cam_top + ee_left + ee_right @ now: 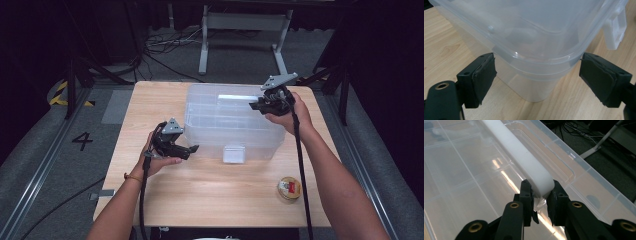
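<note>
A clear plastic box with its lid on stands on the wooden table. A white handle lies along the lid's top. My right gripper is over the lid's right end, and in the right gripper view it is shut on the end of the white handle. My left gripper sits at the box's front left corner. In the left gripper view it is open, with the box corner between the two pads, which do not touch it.
A white latch hangs on the box's front wall; the left gripper view shows the latch at upper right. A small round tin lies on the table at the front right. Cables and a stand's legs are on the floor behind.
</note>
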`<state>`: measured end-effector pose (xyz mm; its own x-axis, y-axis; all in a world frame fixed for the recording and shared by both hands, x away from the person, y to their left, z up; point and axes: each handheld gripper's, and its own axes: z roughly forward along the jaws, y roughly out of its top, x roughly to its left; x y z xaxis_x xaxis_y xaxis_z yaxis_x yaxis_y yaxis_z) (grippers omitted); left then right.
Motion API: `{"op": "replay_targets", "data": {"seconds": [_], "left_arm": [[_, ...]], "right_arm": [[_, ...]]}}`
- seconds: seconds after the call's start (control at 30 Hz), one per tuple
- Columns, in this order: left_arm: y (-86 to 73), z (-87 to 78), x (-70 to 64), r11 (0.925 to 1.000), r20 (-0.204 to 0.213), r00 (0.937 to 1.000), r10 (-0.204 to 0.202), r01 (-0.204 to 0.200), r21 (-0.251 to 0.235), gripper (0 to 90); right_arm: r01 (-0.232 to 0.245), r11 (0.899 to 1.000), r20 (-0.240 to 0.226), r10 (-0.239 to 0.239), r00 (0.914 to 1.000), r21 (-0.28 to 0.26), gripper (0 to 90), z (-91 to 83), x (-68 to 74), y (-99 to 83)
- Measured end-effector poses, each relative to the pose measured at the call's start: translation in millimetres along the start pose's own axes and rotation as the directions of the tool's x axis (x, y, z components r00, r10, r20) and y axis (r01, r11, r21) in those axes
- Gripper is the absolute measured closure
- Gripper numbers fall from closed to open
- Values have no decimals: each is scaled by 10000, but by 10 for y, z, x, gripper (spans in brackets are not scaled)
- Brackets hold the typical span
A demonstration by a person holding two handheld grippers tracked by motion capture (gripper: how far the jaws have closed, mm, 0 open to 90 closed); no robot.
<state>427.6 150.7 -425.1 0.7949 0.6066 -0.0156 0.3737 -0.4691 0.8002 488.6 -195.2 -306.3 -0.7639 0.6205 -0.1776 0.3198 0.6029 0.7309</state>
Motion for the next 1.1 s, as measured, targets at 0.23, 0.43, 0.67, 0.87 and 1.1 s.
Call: {"op": "replay_targets", "data": {"seconds": [0.23,0.43,0.67,0.87,1.1], "left_arm": [[-23,-111,-121,9998,25,10000,3,-3,-223,157],[-22,-131,-190,9997,-233,9994,245,-246,-49,168],[-39,-176,-202,9995,-289,9991,315,-318,-81,231],[-46,-256,-226,9993,-89,9996,277,-279,-267,294],[-30,-328,-236,9983,16,9995,321,-320,-485,377]], "right_arm": [[199,9998,-87,-198,9998,45,759,-90,87,-46],[108,9999,-282,-107,9995,64,761,-137,90,-67],[-74,10000,-301,73,9995,-48,761,-149,74,-61],[-371,9992,-411,366,9985,-117,760,-169,16,-16],[-629,9980,-565,623,9965,-85,754,-202,-60,62]]}}
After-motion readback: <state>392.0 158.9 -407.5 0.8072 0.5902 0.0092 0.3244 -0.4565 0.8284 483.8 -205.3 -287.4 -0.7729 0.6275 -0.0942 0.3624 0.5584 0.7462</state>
